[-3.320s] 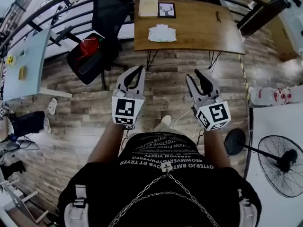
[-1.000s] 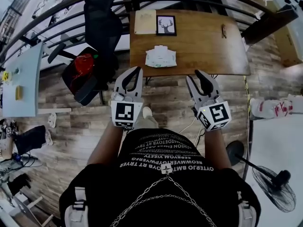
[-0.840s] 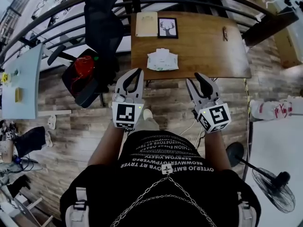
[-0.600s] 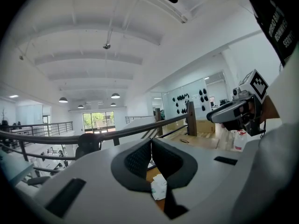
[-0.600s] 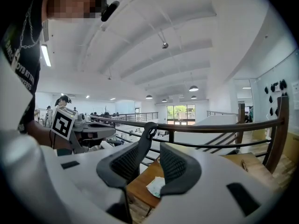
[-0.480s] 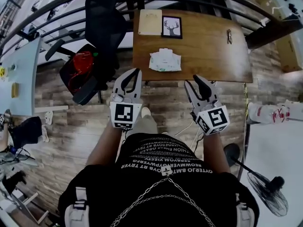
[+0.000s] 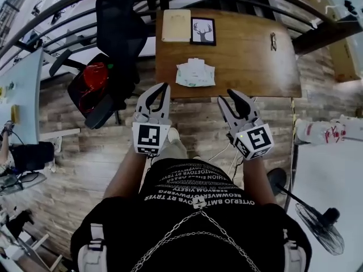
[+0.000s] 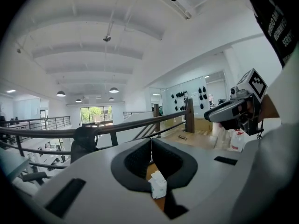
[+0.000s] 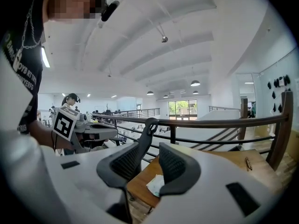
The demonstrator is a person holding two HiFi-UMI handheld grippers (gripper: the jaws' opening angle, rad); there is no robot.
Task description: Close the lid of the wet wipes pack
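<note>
only overhead, the whole wet wipes pack (image 7: 195, 74); left claw (image 8: 150, 140) together, right claw (image 9: 151, 146) apart

Wet wipes pack (image 7: 195, 74) is lying on tabletop (image 7: 249, 55), near edge, left of centre. Behind it, at far edge: notepad (image 7: 176, 25) w/ picture frame (image 7: 203, 31) just right. Chair (image 7: 108, 50) is standing left of tabletop. Left hand-held gripper (image 7: 163, 87) & right hand-held gripper (image 7: 228, 95) are hovering nearer, off tabletop.
</note>
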